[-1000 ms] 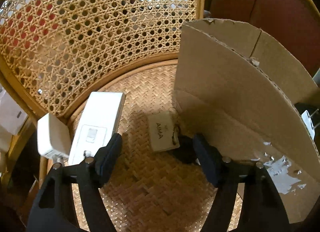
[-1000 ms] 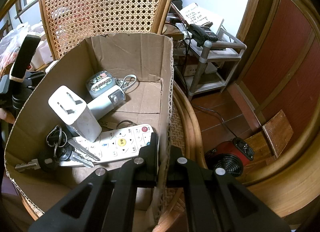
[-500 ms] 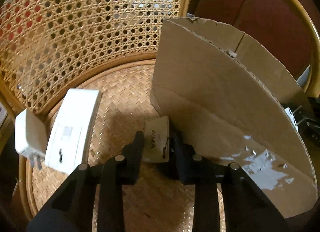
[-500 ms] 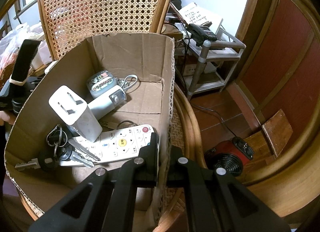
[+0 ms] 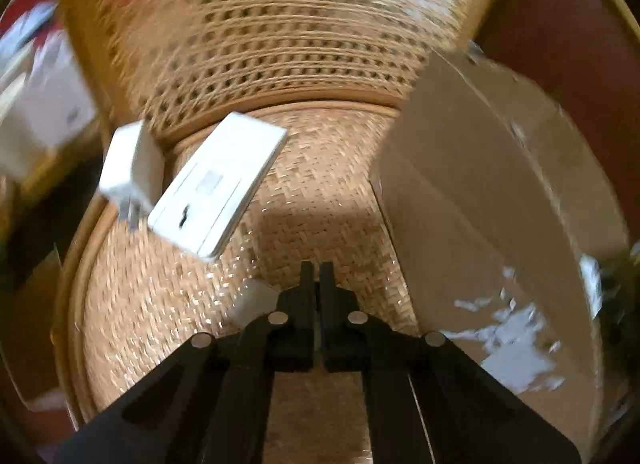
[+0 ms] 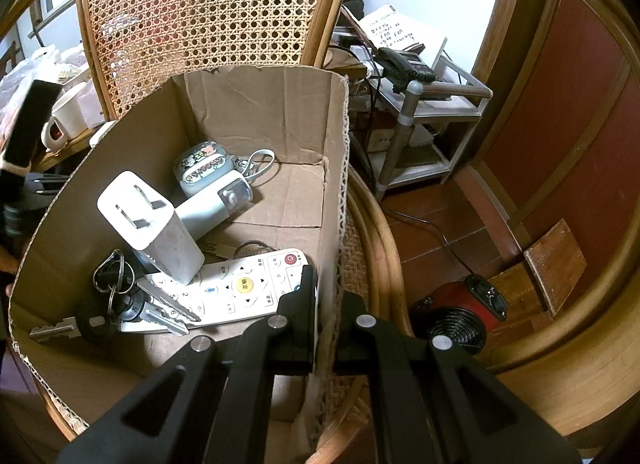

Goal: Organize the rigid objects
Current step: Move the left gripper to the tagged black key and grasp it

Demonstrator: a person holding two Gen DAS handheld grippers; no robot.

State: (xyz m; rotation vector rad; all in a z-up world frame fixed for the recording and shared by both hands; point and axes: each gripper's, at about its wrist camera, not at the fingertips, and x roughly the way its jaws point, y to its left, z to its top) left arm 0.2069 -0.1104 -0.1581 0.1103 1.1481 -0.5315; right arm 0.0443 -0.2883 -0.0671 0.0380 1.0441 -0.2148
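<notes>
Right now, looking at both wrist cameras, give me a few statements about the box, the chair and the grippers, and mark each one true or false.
1. The right gripper is clamped on the wall of the cardboard box. True.
2. The remote control lies on the chair seat outside the box. False: it lies inside the box, under the white charger.
3. A bunch of keys lies in the box beside the remote. True.
4. The left gripper stands wide open. False: its jaws are closed, with a small white tag showing just beside them.
5. The flat white device is in the box. False: it rests on the woven chair seat.
</notes>
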